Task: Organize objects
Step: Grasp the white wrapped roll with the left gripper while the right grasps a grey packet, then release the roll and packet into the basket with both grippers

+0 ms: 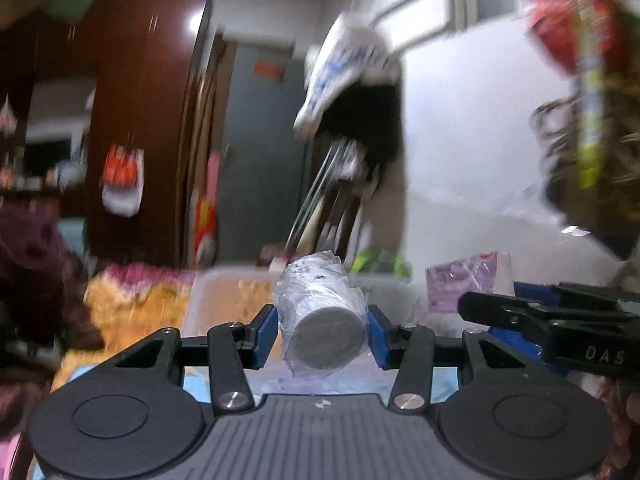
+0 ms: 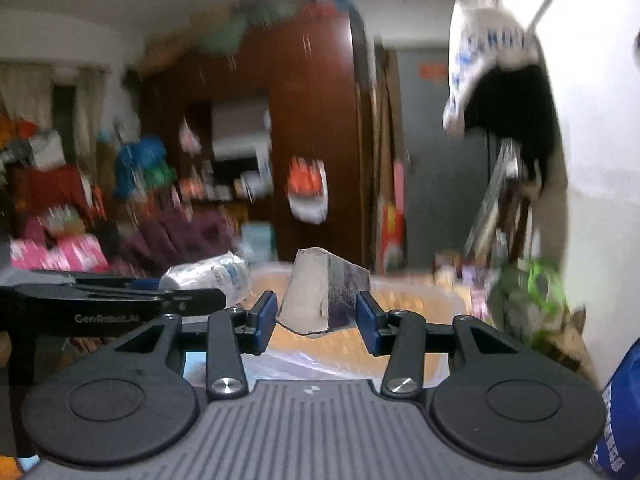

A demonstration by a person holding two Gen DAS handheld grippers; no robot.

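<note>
My left gripper [image 1: 322,330] is shut on a white plastic-wrapped roll [image 1: 322,316], its flat round end facing the camera, held above a clear plastic bin [image 1: 224,296]. The roll also shows in the right wrist view [image 2: 208,278], at the left gripper's tip. My right gripper [image 2: 316,312] is shut on a grey and purple carton pack [image 2: 322,296], held upright over the bin [image 2: 420,300]. The right gripper shows at the right of the left wrist view [image 1: 500,312], with the purple pack [image 1: 468,284] beyond it.
A dark wooden wardrobe [image 2: 312,120] and a grey door [image 1: 264,152] stand behind. A white bag and black garment [image 1: 360,80] hang on the white wall. Orange and purple bedding [image 1: 132,296] lies to the left. Cluttered shelves [image 2: 80,200] fill the far left.
</note>
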